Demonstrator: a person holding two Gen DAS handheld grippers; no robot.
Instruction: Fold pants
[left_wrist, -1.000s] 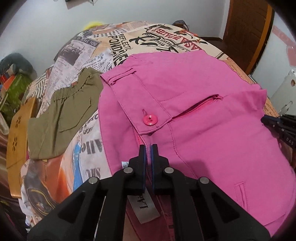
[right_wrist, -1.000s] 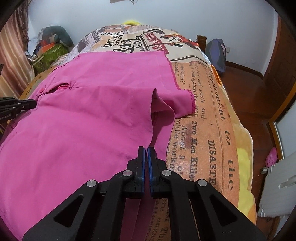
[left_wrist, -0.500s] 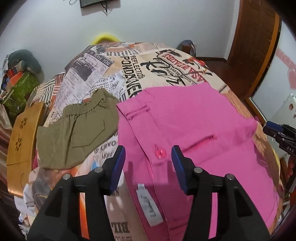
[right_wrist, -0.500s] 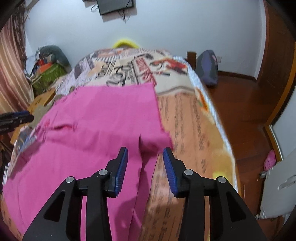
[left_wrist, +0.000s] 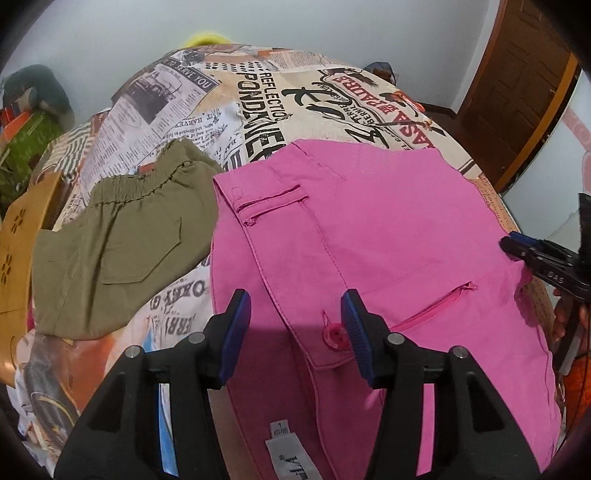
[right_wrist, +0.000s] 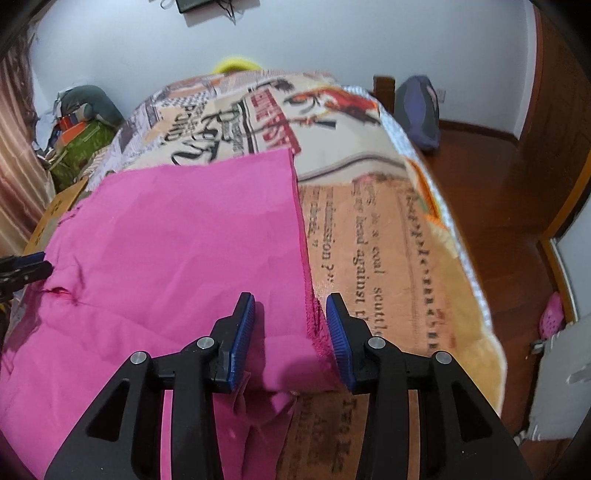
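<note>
The pink pants lie folded on the bed's newspaper-print cover, waistband, pink button and white label at the near left. My left gripper is open and empty, hovering over the waistband by the button. In the right wrist view the pants show their hem end. My right gripper is open and empty over the frayed hem edge. It also shows at the right edge of the left wrist view.
Olive-green shorts lie folded on the bed left of the pink pants. A wooden chair back stands at the left bedside. A pile of bags sits by the far wall. Wooden floor and a door lie right.
Both grippers were shut on the pink pants one second ago. They have let go, opened wide and lifted back, leaving the pants lying on the bed.
</note>
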